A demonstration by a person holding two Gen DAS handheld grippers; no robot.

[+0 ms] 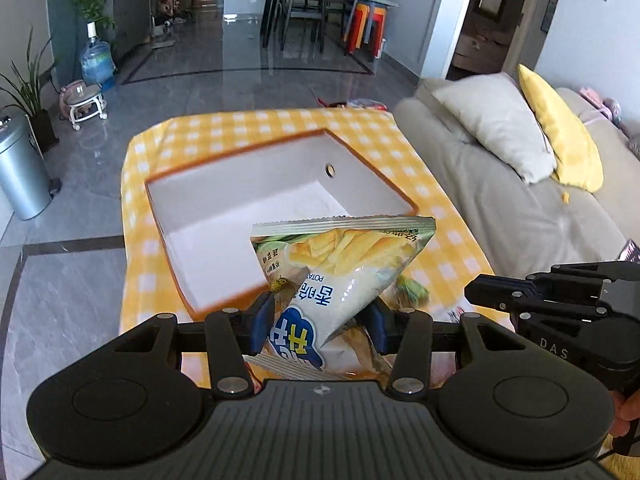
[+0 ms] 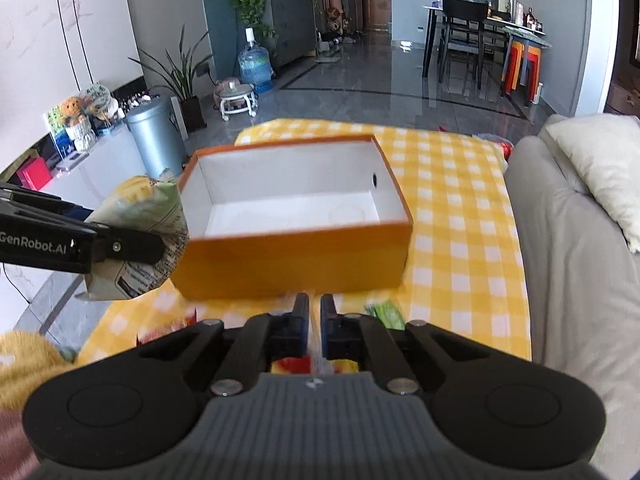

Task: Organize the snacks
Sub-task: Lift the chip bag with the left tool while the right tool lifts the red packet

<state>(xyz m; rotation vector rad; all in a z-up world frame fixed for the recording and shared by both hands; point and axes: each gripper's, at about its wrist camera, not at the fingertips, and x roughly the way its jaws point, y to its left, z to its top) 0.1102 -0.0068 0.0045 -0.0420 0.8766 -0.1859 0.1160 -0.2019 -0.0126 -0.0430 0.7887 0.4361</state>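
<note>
My left gripper [image 1: 320, 308] is shut on a yellow and white potato-chip bag [image 1: 344, 264], pinched at its lower part and held above the near edge of an orange box [image 1: 240, 152] with a white, empty inside. In the right wrist view the same bag [image 2: 148, 204] hangs left of the box [image 2: 296, 256], clamped by the left gripper [image 2: 160, 246]. My right gripper [image 2: 315, 308] is shut just in front of the box. A red and yellow packet [image 2: 296, 364] shows right under its fingers; I cannot tell whether an edge is pinched. The right gripper [image 1: 470, 292] also appears at the right.
The box stands on a table with a yellow checked cloth [image 2: 452, 216]. More snack packets lie near the front edge, one green [image 2: 386, 316] and one red [image 2: 168, 326]. A grey sofa [image 2: 568, 264] with cushions borders the table's right side. A metal bin [image 2: 156, 136] stands left.
</note>
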